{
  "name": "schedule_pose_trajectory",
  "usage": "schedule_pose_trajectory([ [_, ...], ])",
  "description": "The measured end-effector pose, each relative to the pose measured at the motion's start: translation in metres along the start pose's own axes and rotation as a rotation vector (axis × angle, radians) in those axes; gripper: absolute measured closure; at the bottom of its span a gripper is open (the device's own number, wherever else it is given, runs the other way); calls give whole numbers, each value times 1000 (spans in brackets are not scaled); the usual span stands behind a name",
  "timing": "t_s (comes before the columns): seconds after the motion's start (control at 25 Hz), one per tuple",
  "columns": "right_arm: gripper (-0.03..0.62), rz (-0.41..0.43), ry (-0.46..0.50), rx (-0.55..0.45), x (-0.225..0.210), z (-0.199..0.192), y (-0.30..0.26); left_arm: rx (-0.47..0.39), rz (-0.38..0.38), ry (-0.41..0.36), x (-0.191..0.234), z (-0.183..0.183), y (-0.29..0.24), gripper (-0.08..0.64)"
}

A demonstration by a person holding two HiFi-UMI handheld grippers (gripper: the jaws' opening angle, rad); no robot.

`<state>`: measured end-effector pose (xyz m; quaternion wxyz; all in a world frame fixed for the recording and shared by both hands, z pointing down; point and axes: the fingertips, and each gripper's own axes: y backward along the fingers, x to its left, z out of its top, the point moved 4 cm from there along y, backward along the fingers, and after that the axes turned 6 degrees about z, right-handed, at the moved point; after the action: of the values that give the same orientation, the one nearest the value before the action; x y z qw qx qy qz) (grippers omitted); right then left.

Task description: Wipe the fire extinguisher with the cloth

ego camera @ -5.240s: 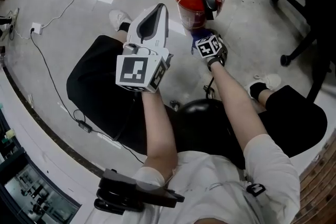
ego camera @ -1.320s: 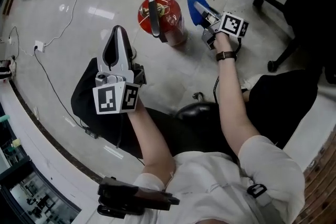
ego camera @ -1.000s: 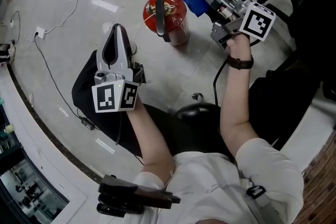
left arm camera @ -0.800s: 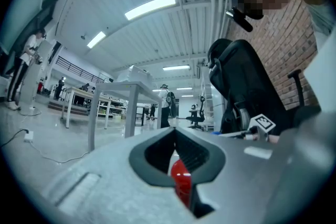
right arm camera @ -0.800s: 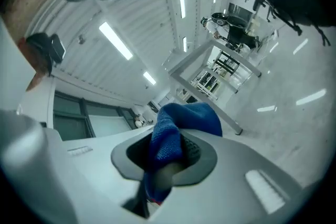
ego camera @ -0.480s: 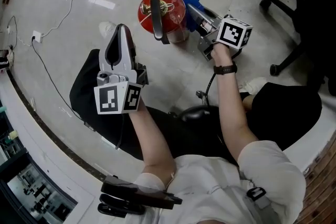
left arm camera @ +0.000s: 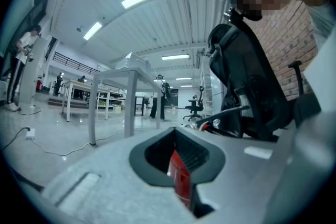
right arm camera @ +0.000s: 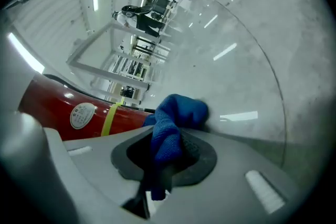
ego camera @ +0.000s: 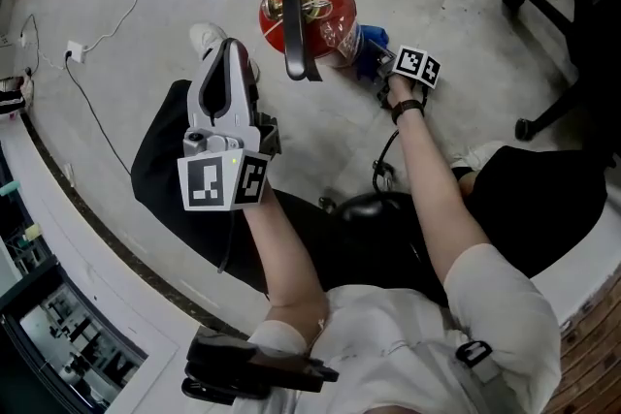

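A red fire extinguisher point(ego camera: 320, 10) with a black handle point(ego camera: 294, 15) stands on the pale floor, seen from above. My right gripper point(ego camera: 376, 63) is low at its right side, shut on a blue cloth point(ego camera: 365, 65) that lies against the red body. In the right gripper view the cloth point(right arm camera: 176, 118) bunches out of the right gripper point(right arm camera: 163, 165), with the extinguisher point(right arm camera: 79, 110) just to the left. My left gripper point(ego camera: 230, 53) is held up to the left of the extinguisher, apart from it, shut and holding nothing. A strip of red extinguisher point(left arm camera: 181, 181) shows through the left gripper point(left arm camera: 178, 165).
The person sits with black-trousered legs point(ego camera: 184, 160) either side and a white shoe point(ego camera: 207, 37) near the extinguisher. A black office chair base point(ego camera: 548, 5) stands at the right. A cable point(ego camera: 92, 126) and socket point(ego camera: 70, 50) lie on the floor at the left.
My right gripper lifted the cloth above the extinguisher, then came down its right side and is now low against the body. The left gripper has hardly moved.
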<state>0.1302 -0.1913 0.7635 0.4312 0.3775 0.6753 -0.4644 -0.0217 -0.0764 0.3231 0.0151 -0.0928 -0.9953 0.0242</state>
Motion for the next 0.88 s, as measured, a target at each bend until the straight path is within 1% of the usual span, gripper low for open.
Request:
schedule_pose_trajectory([
  [0.04, 531, 5, -13, 5, -6, -2, -1, 3, -4, -3, -1, -1, -1, 558],
  [0.08, 531, 4, -5, 23, -9, -3, -2, 3, -8, -6, -1, -1, -2, 558],
  [0.12, 531, -14, 36, 60, -8, -2, -4, 3, -10, -10, -1, 0, -2, 558],
  [0.16, 529, -52, 116, 107, -2, 2, -3, 2, -11, -14, -1, 1, -2, 558],
  [0.2, 526, -92, 225, 146, 10, 11, 0, 0, -11, -18, -1, 3, -2, 558],
  [0.24, 525, -108, 341, 154, 31, 27, 4, -3, -11, -21, -2, 5, -1, 557],
  [0.28, 525, -84, 441, 123, 62, 48, 10, -6, -12, -23, -2, 7, 0, 558],
  [0.32, 523, -14, 514, 69, 99, 73, 16, -11, -12, -25, -3, 9, 0, 558],
  [0.36, 523, 96, 556, 9, 142, 97, 23, -14, -13, -25, -3, 10, 1, 558],
  [0.4, 525, 234, 569, -44, 186, 119, 31, -16, -13, -25, -3, 10, 1, 558],
  [0.44, 525, 386, 555, -88, 228, 137, 40, -15, -14, -27, -3, 10, 1, 557],
  [0.48, 525, 532, 517, -119, 264, 150, 50, -12, -17, -31, -4, 10, 1, 558],
  [0.52, 525, 660, 465, -134, 293, 160, 59, -9, -20, -35, -5, 10, 1, 558],
  [0.56, 525, 763, 412, -133, 317, 164, 66, -7, -22, -38, -6, 11, 1, 557],
  [0.6, 525, 838, 377, -118, 336, 165, 70, -8, -24, -40, -8, 12, 1, 558],
  [0.64, 525, 881, 366, -90, 351, 163, 70, -11, -25, -41, -9, 14, 2, 558],
  [0.68, 525, 896, 376, -48, 361, 158, 67, -13, -25, -42, -9, 16, 2, 558],
  [0.72, 525, 892, 396, 7, 367, 150, 62, -15, -24, -45, -9, 17, 3, 558],
  [0.8, 526, 845, 420, 102, 363, 130, 51, -14, -21, -49, -8, 18, 4, 558],
  [0.84, 526, 810, 414, 118, 353, 124, 45, -13, -18, -49, -6, 18, 4, 558],
  [0.88, 527, 773, 398, 113, 339, 119, 39, -14, -14, -46, -5, 18, 4, 557],
])
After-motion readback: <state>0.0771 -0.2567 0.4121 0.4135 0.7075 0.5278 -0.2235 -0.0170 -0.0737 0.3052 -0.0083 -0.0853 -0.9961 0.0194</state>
